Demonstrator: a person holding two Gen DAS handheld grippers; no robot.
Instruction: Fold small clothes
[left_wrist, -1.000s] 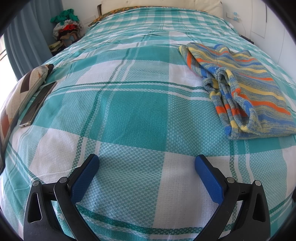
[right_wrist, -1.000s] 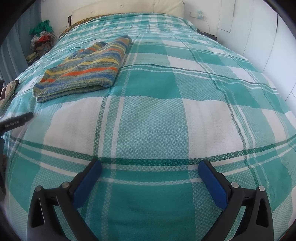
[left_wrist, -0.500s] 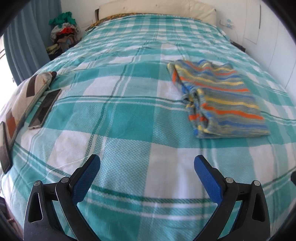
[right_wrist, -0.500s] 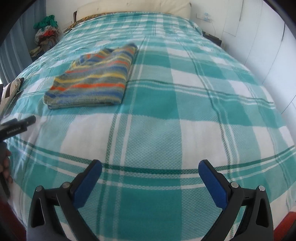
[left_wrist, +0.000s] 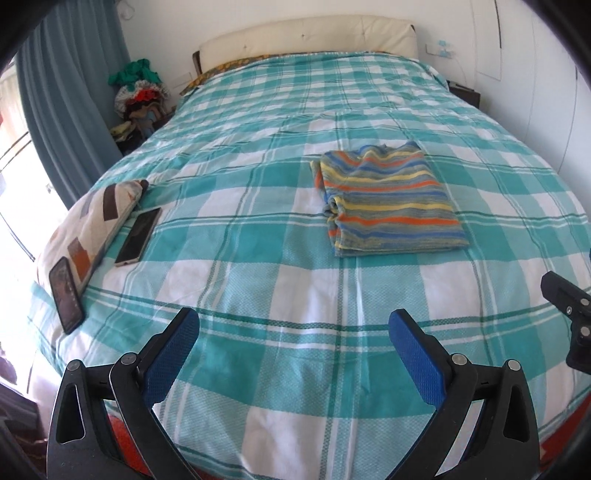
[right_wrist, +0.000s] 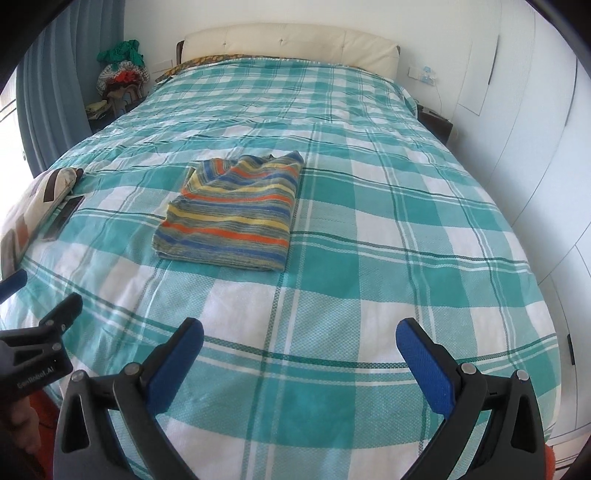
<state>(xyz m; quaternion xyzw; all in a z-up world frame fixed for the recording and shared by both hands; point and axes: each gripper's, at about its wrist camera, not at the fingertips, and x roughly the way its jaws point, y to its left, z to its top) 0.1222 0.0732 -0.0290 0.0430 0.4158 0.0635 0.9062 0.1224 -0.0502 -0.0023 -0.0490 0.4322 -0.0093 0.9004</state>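
Observation:
A striped knit garment (left_wrist: 388, 201), in orange, yellow, blue and grey, lies folded into a flat rectangle on the teal-and-white checked bedspread (left_wrist: 258, 258). It also shows in the right wrist view (right_wrist: 232, 218), left of centre. My left gripper (left_wrist: 293, 325) is open and empty, held above the foot of the bed, well short of the garment. My right gripper (right_wrist: 299, 334) is open and empty too, also back at the foot of the bed. Each gripper's body shows at the edge of the other's view.
A patterned pillow (left_wrist: 88, 221) lies at the bed's left edge with one phone (left_wrist: 138, 236) beside it and another (left_wrist: 66, 295) on it. A cream headboard (left_wrist: 306, 40), a clothes pile (left_wrist: 140, 96), blue curtain (left_wrist: 70, 103) and white wall (right_wrist: 535, 147) surround the bed.
Both grippers have pulled back and up from the bedspread toward the foot of the bed, so the folded garment now looks smaller and farther. Both stay open.

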